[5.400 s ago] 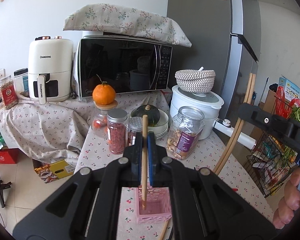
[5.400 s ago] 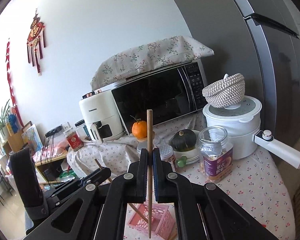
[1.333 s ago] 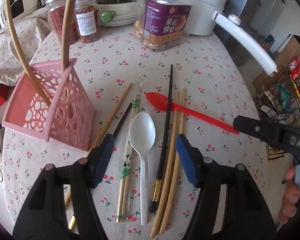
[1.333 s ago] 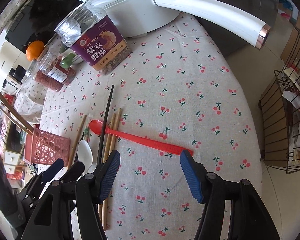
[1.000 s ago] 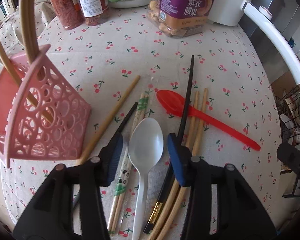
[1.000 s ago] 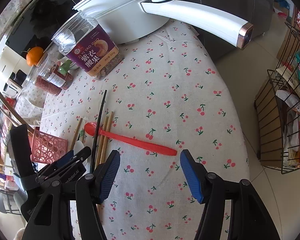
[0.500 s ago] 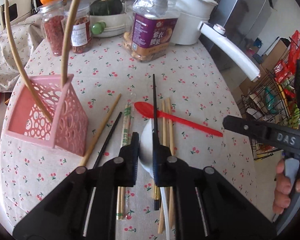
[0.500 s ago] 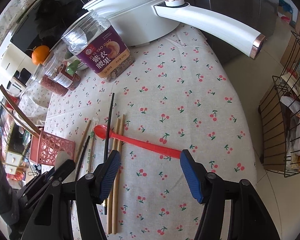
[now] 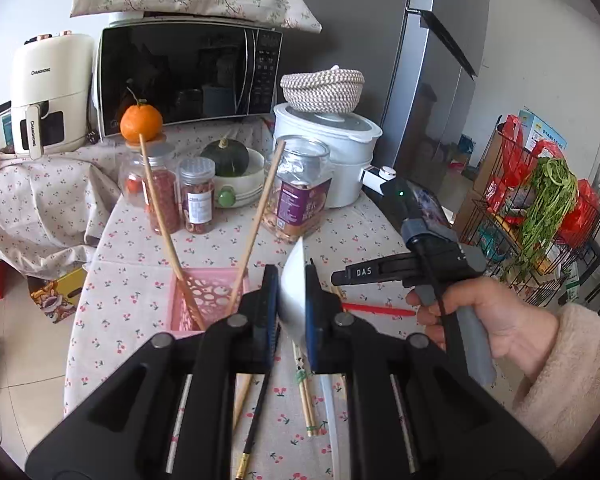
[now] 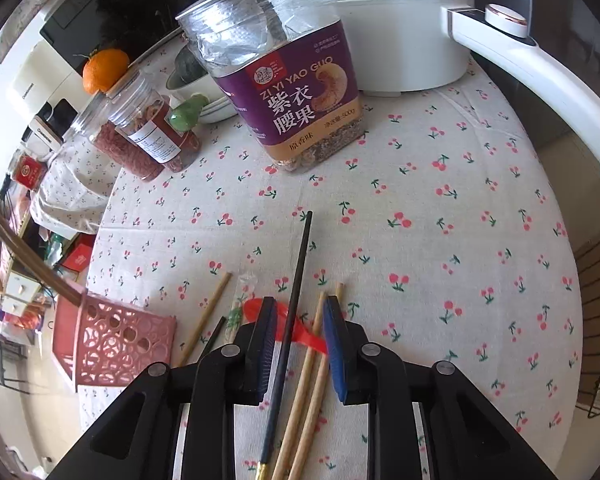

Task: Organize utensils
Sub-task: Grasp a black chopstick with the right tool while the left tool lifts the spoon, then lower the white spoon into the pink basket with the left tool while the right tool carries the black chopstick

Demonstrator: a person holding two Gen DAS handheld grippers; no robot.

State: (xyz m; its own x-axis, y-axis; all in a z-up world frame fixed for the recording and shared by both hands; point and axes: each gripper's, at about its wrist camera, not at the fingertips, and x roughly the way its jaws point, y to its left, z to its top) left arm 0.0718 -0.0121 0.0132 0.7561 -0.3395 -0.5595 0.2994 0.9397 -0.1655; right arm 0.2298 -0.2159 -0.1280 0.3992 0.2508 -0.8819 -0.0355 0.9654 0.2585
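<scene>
Basket point(image 9: 210, 294), pink and perforated, stands at the left on the cherry-print table point(image 9: 128, 276); two wooden chopsticks point(image 9: 256, 222) lean out of it, crossing apart. Just right of the basket, left tongs point(image 9: 291, 294) are clamped on the bowl of a white spoon point(image 9: 294, 292), held edge-up above the table, its handle trailing down between the arms. Below them on the cloth lie a black chopstick point(image 9: 256, 416) and a paper-sleeved pair point(image 9: 304, 392).

Right wrist view, left to right: basket corner point(image 10: 112, 344), one bare wooden chopstick point(image 10: 206, 318), sleeved pair point(image 10: 236, 316), then right tongs point(image 10: 300, 344), parted and low over the table. Between their pads run a black chopstick point(image 10: 294, 300), two wooden chopsticks point(image 10: 320, 344) and the bowl end of a red spoon point(image 10: 256, 306) lying crosswise beneath them. Whether the pads touch any of these, cannot tell.

Behind: cashew jar point(image 10: 284, 80), spice jars point(image 10: 148, 132), orange point(image 10: 104, 68), white cooker point(image 10: 404, 28) at far right.
</scene>
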